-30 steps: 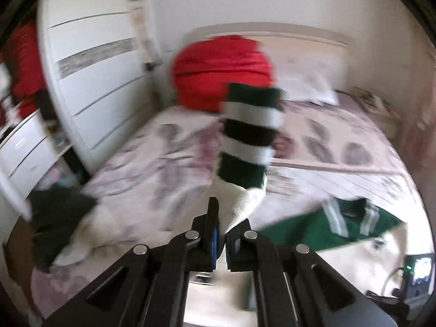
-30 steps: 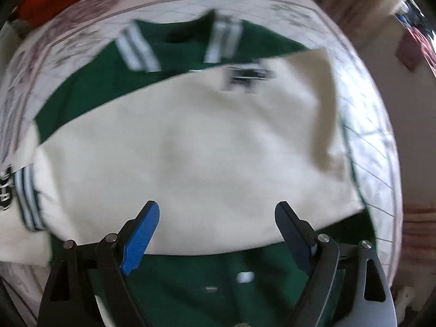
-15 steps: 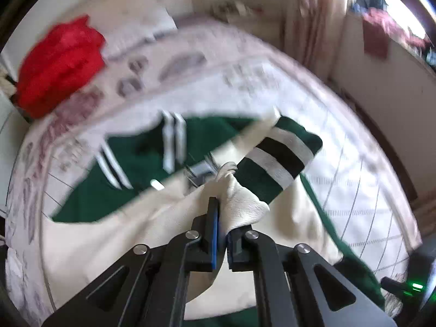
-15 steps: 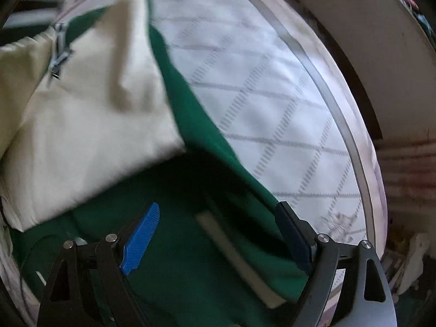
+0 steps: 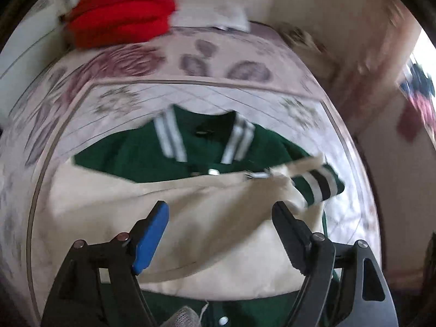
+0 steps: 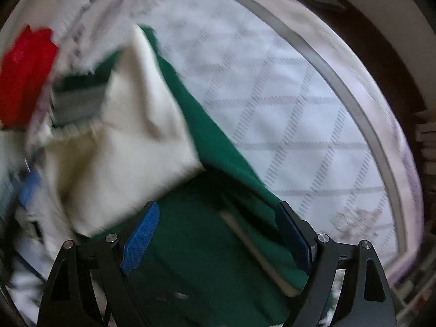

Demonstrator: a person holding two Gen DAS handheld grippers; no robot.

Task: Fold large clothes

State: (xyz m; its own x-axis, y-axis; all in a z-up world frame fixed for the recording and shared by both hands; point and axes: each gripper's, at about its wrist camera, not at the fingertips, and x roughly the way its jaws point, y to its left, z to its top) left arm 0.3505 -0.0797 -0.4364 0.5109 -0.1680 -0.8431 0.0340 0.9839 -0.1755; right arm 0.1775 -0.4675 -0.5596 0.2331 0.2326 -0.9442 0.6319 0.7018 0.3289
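Both grippers, left [image 5: 220, 231] and right [image 6: 218, 231], gape wide over the jacket [image 5: 130, 158], its striped cuff [image 5: 318, 184] at 3 o'clock.

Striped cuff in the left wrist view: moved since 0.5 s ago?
Yes. The striped cuff left the now-open left tool and lies right of the jacket collar.

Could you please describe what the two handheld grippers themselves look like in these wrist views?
Both look alike. The left gripper and right gripper have matte black angular linkage arms with triangular cut-outs and silver pivot bolts. Each finger carries a blue pad; the right gripper's pad is finely ribbed. No cables or markings are visible.
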